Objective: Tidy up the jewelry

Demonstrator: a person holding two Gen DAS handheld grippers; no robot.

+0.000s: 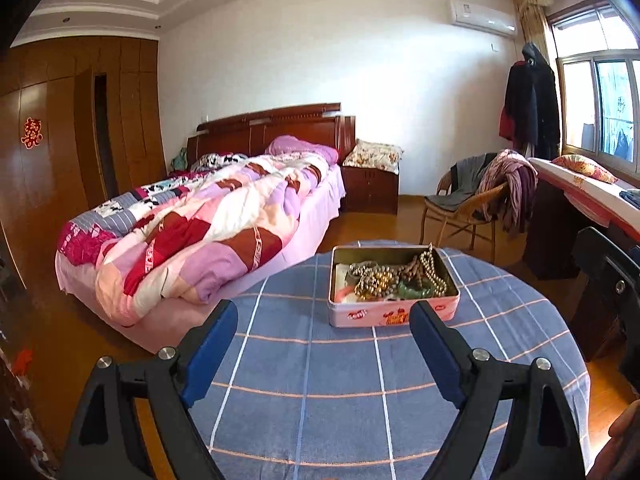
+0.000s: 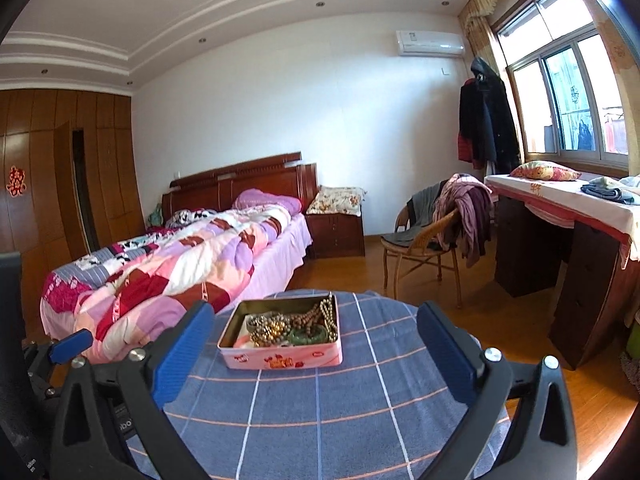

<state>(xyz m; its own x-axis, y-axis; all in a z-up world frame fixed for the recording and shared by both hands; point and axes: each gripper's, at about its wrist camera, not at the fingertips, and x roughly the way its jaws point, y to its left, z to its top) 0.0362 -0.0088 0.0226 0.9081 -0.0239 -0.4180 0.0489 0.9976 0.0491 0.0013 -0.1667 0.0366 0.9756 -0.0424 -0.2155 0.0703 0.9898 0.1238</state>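
Note:
An open pink tin (image 1: pixel 394 316) (image 2: pixel 280 360) stands on a round table under a blue checked cloth (image 1: pixel 304 392) (image 2: pixel 320 420). Inside lies a heap of jewelry (image 1: pixel 394 278) (image 2: pixel 290 326): brown and gold bead strings, a pearl-like chain draped over the rim, a green bangle. My left gripper (image 1: pixel 325 311) hovers open in front of the tin, with nothing between its blue pads (image 1: pixel 212 344). My right gripper (image 2: pixel 315 311) is also open and empty, facing the tin from nearby. The left gripper's blue pad (image 2: pixel 72 345) shows at the right wrist view's left edge.
A bed with a patchwork quilt (image 1: pixel 208 224) (image 2: pixel 168 264) lies to the left beyond the table. A wicker chair draped in clothes (image 1: pixel 480 196) (image 2: pixel 440 216) and a dark desk (image 2: pixel 560 240) stand to the right, under the window. Wooden floor lies between them.

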